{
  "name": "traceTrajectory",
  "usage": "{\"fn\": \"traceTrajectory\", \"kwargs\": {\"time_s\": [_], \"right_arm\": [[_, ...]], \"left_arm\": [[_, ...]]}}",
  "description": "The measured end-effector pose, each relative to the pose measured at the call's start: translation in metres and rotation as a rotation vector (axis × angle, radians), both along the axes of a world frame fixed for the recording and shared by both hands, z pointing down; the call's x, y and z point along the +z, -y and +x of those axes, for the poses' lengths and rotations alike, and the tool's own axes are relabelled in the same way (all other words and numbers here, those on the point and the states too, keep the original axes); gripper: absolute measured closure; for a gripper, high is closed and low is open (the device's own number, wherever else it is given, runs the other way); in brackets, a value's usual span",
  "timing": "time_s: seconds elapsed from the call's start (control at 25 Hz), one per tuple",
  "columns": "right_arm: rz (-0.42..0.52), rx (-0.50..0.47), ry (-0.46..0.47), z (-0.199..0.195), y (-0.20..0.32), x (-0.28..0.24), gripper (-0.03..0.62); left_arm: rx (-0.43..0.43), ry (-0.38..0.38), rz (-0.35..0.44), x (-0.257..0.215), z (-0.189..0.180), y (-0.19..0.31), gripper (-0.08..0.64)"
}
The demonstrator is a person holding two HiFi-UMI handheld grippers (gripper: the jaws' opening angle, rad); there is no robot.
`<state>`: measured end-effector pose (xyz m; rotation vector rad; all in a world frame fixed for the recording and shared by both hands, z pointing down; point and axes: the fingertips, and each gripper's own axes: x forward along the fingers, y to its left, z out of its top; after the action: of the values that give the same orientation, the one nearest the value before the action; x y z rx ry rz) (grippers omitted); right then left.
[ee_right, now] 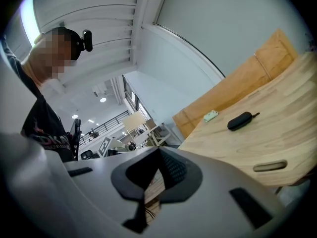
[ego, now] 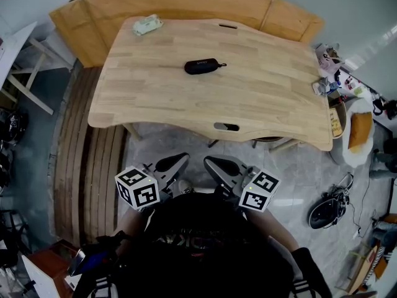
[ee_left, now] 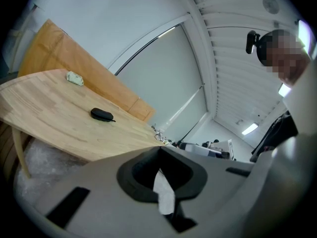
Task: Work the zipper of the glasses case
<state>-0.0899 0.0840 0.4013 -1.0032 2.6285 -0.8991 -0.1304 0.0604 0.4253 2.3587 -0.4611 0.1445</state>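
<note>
The black glasses case [ego: 203, 66] lies zipped shut on the pale wooden table [ego: 260, 98], toward its far middle, with its zipper pull at the right end. It shows small in the left gripper view [ee_left: 101, 115] and in the right gripper view [ee_right: 240, 121]. My left gripper [ego: 175, 162] and right gripper [ego: 217, 165] hang side by side close to my body, short of the table's near edge and far from the case. Both are shut with nothing between the jaws, as seen at the left gripper [ee_left: 159, 150] and the right gripper [ee_right: 158, 150].
A small green-white packet [ego: 147, 25] sits at the table's far left corner. A wooden bench back [ego: 186, 2] curves behind the table, and slatted wood [ego: 93, 166] runs along the left. Clutter [ego: 335, 79] crowds the right edge; a black helmet [ego: 327, 208] lies on the floor.
</note>
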Motion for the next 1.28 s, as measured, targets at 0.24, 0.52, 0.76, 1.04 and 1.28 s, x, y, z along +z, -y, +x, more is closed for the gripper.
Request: {"fn": "traceTrajectory", "kwargs": {"time_s": [0.24,0.52,0.76,1.04,1.28], "right_arm": [[-0.006,-0.008,-0.006,-0.002,0.002,0.003,0.577],[-0.026,-0.015,0.005,0.003,0.012,0.005,0.577],[-0.035,-0.042,0.007,0.024,0.037,0.003,0.578],[-0.036,-0.06,0.006,0.06,0.082,-0.001,0.578],[-0.011,-0.069,-0.034,0.096,0.126,0.0,0.577]], "left_arm": [[-0.012,0.001,-0.006,0.003,-0.003,0.001,0.548],[-0.036,0.015,-0.017,0.002,-0.004,0.008,0.548],[-0.072,0.019,-0.023,0.001,0.014,0.03,0.548],[-0.124,0.031,-0.009,-0.003,0.04,0.063,0.549],[-0.166,0.031,-0.012,-0.002,0.061,0.09,0.549]]}}
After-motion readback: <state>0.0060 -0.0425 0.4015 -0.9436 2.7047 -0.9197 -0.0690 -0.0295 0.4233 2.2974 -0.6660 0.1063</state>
